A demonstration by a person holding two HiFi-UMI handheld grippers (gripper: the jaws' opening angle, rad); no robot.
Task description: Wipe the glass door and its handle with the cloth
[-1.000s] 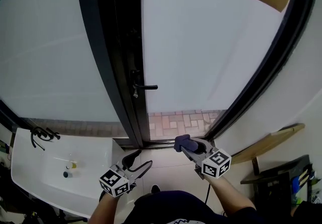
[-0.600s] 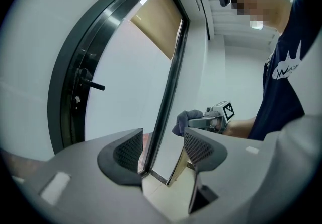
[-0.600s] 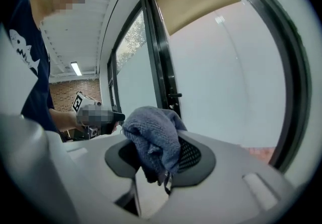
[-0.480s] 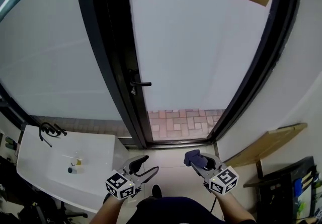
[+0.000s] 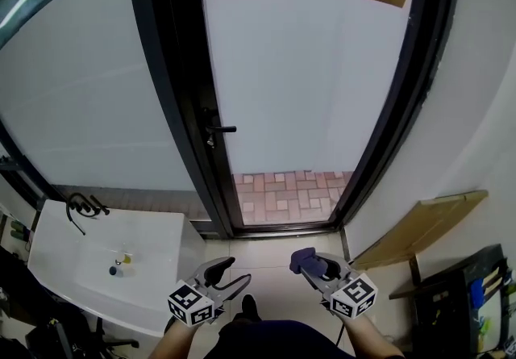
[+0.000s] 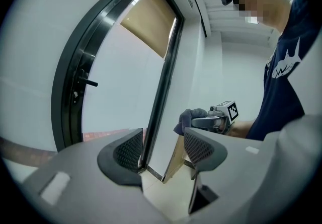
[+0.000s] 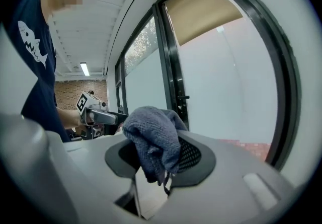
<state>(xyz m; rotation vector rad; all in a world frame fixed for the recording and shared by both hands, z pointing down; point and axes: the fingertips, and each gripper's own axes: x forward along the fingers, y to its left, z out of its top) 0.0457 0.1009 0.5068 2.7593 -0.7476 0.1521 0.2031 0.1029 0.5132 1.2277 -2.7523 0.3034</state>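
Right gripper (image 5: 310, 264): jaws clenched on cloth (image 7: 153, 140), well short of glass door (image 5: 306, 91); the bunched cloth could slip when pressed. Left gripper (image 6: 163, 150): jaws released, empty.

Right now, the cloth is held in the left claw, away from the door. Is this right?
Not quite. The cloth is held in the right claw, which is shut on it; the right gripper view shows this. The left claw is open with nothing between its jaws. The cloth is indeed away from the door.
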